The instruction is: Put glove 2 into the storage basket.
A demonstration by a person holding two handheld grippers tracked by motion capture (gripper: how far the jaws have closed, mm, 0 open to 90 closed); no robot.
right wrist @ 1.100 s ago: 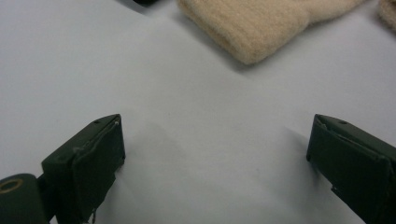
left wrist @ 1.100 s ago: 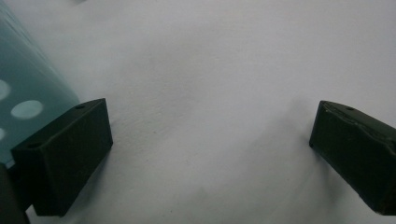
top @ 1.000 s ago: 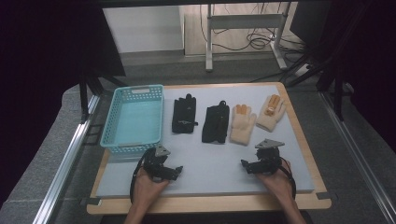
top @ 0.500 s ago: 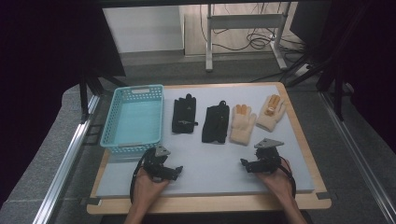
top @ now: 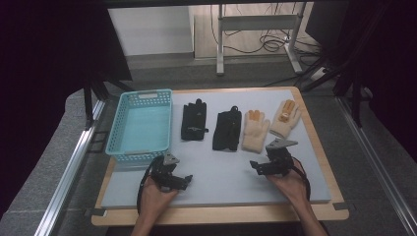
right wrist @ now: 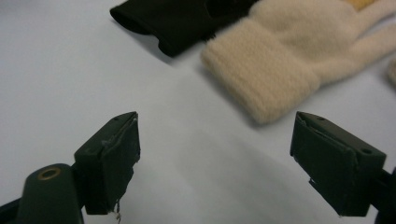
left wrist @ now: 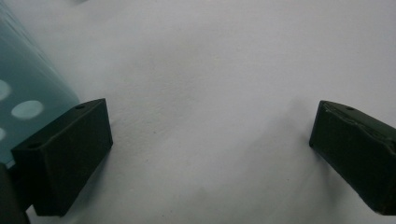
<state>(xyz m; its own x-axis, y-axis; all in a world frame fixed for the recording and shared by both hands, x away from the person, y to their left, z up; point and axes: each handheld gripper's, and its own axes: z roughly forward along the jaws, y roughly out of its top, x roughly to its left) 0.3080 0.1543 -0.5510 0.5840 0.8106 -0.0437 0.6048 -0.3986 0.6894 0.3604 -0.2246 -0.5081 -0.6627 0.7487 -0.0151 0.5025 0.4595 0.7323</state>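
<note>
Four gloves lie in a row on the pale grey tabletop (top: 221, 177), and a light blue plastic basket (top: 142, 125) with holes in its sides sits at the left end of that row, with nothing in it. Next to the basket is a black glove (top: 193, 120), then a second black glove (top: 227, 129), then a fluffy cream knitted glove (top: 255, 130) with orange fingertips, and last a second cream glove (top: 285, 117), the farthest from the basket. Each glove lies long and flat, with its fingers pointing away from the person and its cuff pointing back toward the hands. The right gripper (top: 260, 165) rests on the tabletop just in front of the first cream glove. Its jaws are wide apart and hold nothing. In the right gripper view the ribbed cuff of that cream glove (right wrist: 275, 70) is straight ahead and a little to the right, so I think this is the glove to pick first, and the right hand is the nearer one. The left gripper (top: 183, 180) rests by the near corner of the basket. Its jaws are spread wide too, with only bare tabletop between them, and the basket wall (left wrist: 28, 93) is right beside one jaw.
</note>
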